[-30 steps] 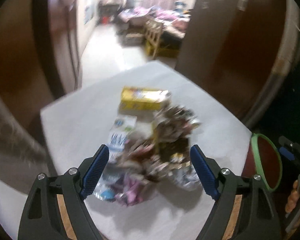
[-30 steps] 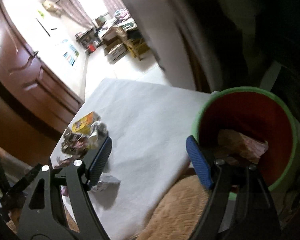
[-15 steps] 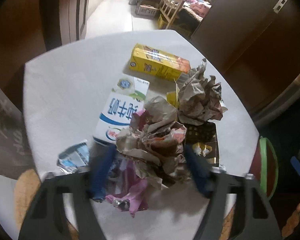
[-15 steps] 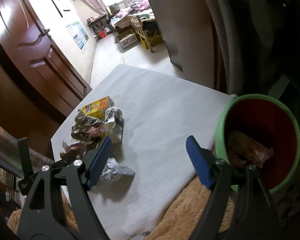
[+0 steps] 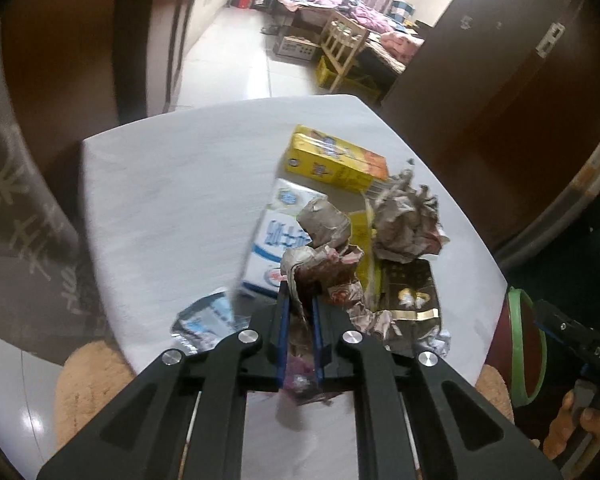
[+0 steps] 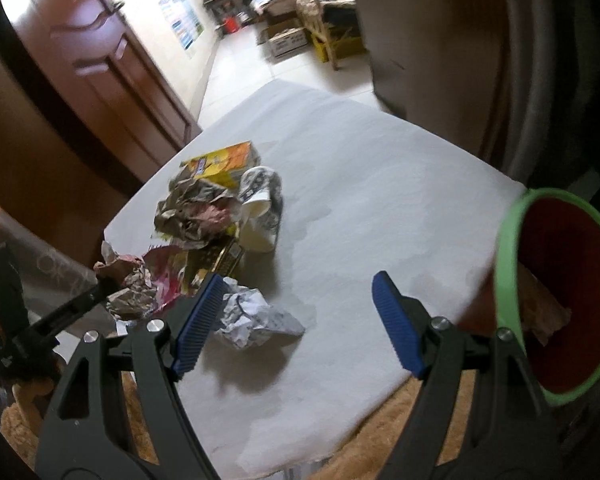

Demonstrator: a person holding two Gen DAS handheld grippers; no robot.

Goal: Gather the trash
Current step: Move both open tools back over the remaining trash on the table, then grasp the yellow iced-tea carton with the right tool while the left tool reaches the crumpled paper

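Note:
A heap of trash lies on the white table (image 5: pixel 168 208): a yellow carton (image 5: pixel 336 160), a white and blue milk carton (image 5: pixel 276 236), a dark wrapper (image 5: pixel 412 292) and crumpled brown paper (image 5: pixel 404 220). My left gripper (image 5: pixel 299 300) is shut on a crumpled brown paper wad (image 5: pixel 320 268) at the near side of the heap. In the right wrist view that wad (image 6: pixel 130 284) shows at the left. My right gripper (image 6: pixel 296 320) is open and empty above the table, beside a crumpled white paper ball (image 6: pixel 256 312). The green-rimmed red bin (image 6: pixel 560 296) holds some paper.
A silver and blue foil wrapper (image 5: pixel 208 316) lies at the table's near left edge. A tan fuzzy cover (image 6: pixel 380 440) lies under the table's near edge. Brown wooden doors (image 6: pixel 100 60) stand on the left, with a tiled corridor and a chair (image 5: pixel 340 48) beyond.
My left gripper has closed on the brown paper wad at the near side of the heap. My right gripper has swung left from the bin toward the table and the white paper ball.

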